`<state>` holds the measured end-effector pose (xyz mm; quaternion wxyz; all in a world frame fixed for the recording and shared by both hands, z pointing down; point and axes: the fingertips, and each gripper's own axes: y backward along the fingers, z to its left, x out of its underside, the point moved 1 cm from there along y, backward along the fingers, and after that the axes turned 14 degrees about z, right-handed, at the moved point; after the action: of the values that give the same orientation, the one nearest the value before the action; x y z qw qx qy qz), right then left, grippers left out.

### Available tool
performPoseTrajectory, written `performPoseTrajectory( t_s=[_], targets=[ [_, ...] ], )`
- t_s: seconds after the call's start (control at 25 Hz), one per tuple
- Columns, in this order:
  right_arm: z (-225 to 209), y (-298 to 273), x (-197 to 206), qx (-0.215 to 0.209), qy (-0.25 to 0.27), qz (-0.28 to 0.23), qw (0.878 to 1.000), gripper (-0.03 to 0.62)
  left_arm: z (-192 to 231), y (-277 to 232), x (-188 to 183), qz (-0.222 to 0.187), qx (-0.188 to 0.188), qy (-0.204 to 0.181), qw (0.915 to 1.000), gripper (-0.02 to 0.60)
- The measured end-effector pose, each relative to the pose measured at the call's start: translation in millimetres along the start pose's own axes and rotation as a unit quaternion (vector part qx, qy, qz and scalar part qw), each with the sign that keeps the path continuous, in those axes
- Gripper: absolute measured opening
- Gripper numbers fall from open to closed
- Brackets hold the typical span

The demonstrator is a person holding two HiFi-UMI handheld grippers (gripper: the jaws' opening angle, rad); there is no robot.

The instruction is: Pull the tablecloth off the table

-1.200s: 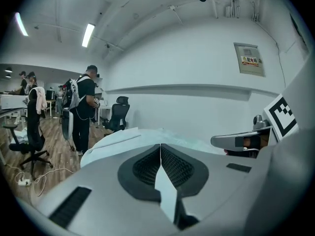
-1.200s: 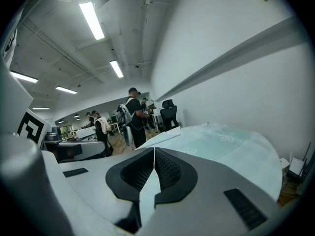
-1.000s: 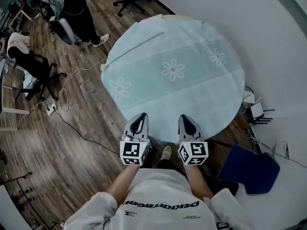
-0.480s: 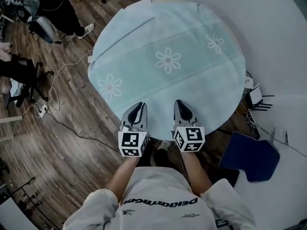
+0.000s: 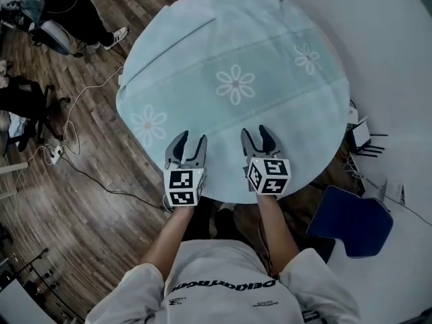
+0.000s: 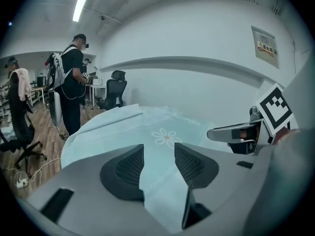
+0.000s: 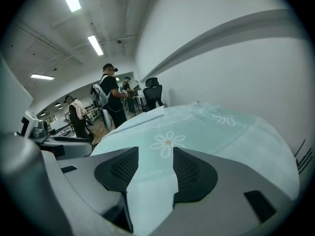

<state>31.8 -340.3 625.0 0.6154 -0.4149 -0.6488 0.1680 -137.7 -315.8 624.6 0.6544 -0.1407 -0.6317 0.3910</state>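
A pale teal tablecloth (image 5: pixel 236 52) printed with white daisies covers the round table; its folded far edge hangs at the upper left. Both grippers hover over the cloth's near edge, side by side. My left gripper (image 5: pixel 189 140) is open, its jaws having just been opening; in the left gripper view (image 6: pixel 158 150) only flat cloth (image 6: pixel 162 132) shows in the gap. My right gripper (image 5: pixel 256 133) is likewise open after just opening, and its own view (image 7: pixel 155 154) shows cloth (image 7: pixel 197 127) below the gap, with no pad pressing on it.
A person in dark clothes (image 5: pixel 84 15) stands beyond the table's far left side. Office chairs (image 5: pixel 30 106) and loose cables (image 5: pixel 74 130) are on the wooden floor at left. A dark blue seat (image 5: pixel 351 228) and a white wall lie to the right.
Both grippers moved forward and down from in front of the table to over the cloth's near edge. Their jaws went from shut to open.
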Motion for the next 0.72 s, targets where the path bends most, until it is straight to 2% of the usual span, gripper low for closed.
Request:
performPoseTrajectory(
  t_s=[0.16, 0.48, 0.72],
  targets=[
    [-22, -16, -2, 0.013, -0.020, 0.003, 1.000, 0.259, 5, -25, 1, 0.015, -0.001, -0.003, 0.9999, 0.216],
    [-52, -63, -10, 0.030, -0.026, 0.022, 0.999, 0.265, 2, -84, -11, 0.031, 0.012, -0.007, 0.9994, 0.253],
    [-97, -106, -20, 0.047, -0.027, 0.058, 0.997, 0.280, 13, -140, -30, 0.053, -0.002, -0.014, 0.9985, 0.284]
  ],
)
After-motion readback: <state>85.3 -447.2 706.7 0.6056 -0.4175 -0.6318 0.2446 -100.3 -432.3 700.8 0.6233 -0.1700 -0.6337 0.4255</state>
